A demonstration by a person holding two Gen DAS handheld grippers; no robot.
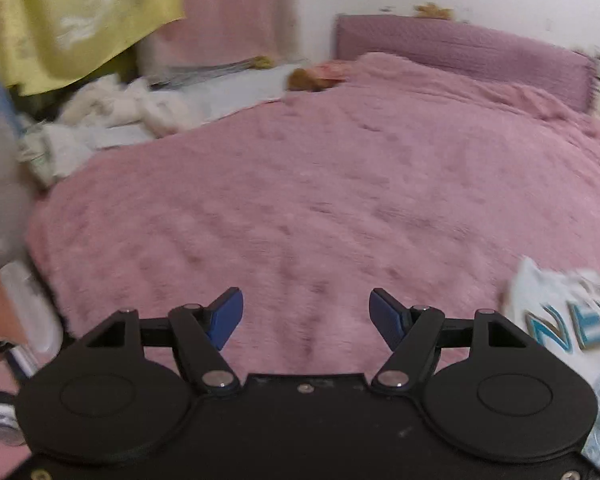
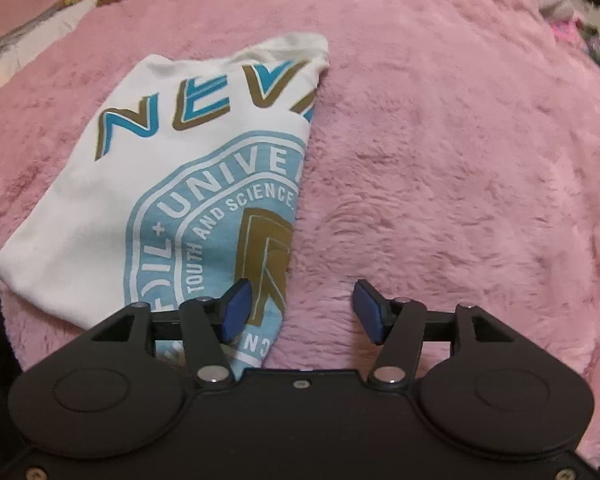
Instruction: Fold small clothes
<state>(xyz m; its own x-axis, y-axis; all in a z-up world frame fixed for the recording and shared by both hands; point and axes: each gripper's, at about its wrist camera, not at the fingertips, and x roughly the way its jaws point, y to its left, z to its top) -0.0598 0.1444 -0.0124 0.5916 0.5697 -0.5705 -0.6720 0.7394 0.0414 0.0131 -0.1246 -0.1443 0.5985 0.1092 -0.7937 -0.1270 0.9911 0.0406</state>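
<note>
- White T-shirt [image 2: 148, 184] lies folded on the pink fleece blanket [image 2: 440, 160] of the bed, at 10 o'clock from the right gripper [image 2: 298, 310].
- Right gripper: jaws apart, nothing pinched; left pad over the shirt's edge, contact uncertain.
- Left gripper [image 1: 306, 320]: jaws wide, empty, above bare blanket; shirt at 3 o'clock, view blurred.

Both tools look alike: the left gripper [image 1: 306, 318] and the right gripper [image 2: 298, 312] each have a matt black plastic body with 2 round raised discs, 1 behind each jaw. From silver pivot bolts just inboard of the discs, black link arms run forward to the fingers [image 1: 228, 318], which carry flat dark blue pads [image 2: 367, 312]. A small silver screw sits centred behind the jaws, with more screws at the rear corners
</note>
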